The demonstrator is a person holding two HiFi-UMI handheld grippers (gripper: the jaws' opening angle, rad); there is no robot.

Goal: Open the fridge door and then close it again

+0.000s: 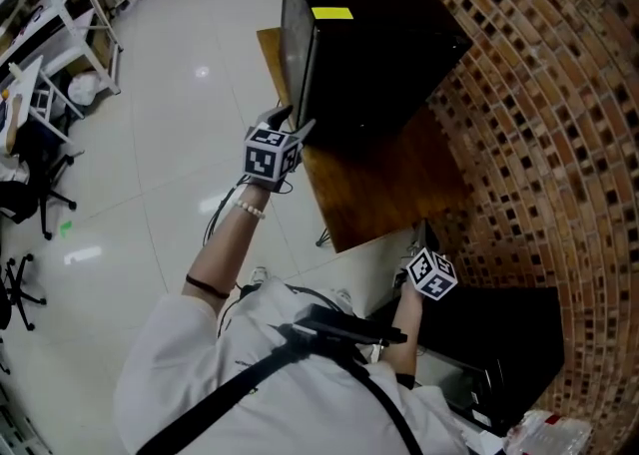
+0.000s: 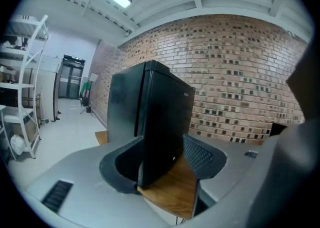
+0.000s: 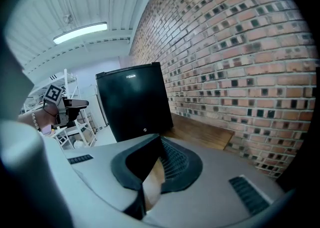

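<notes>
A black fridge (image 1: 369, 34) with a yellow label on top stands on a wooden table (image 1: 384, 184) by the brick wall. Its door (image 1: 297, 54) faces left and looks flush with the body. My left gripper (image 1: 283, 134) is at the door's near lower corner. In the left gripper view its jaws stand open around the fridge's (image 2: 160, 117) vertical front edge, with pads off it. My right gripper (image 1: 429, 268) hangs back at the lower right, shut and empty. Its view shows the fridge (image 3: 132, 102) from the side and the closed fingers (image 3: 172, 159).
A brick wall (image 1: 539, 94) runs along the right. White shelving (image 1: 60, 4) and an office chair (image 1: 20, 194) stand at the left across the shiny floor. A black cabinet (image 1: 499, 343) sits at the lower right, beside a pale tabletop (image 1: 364, 263).
</notes>
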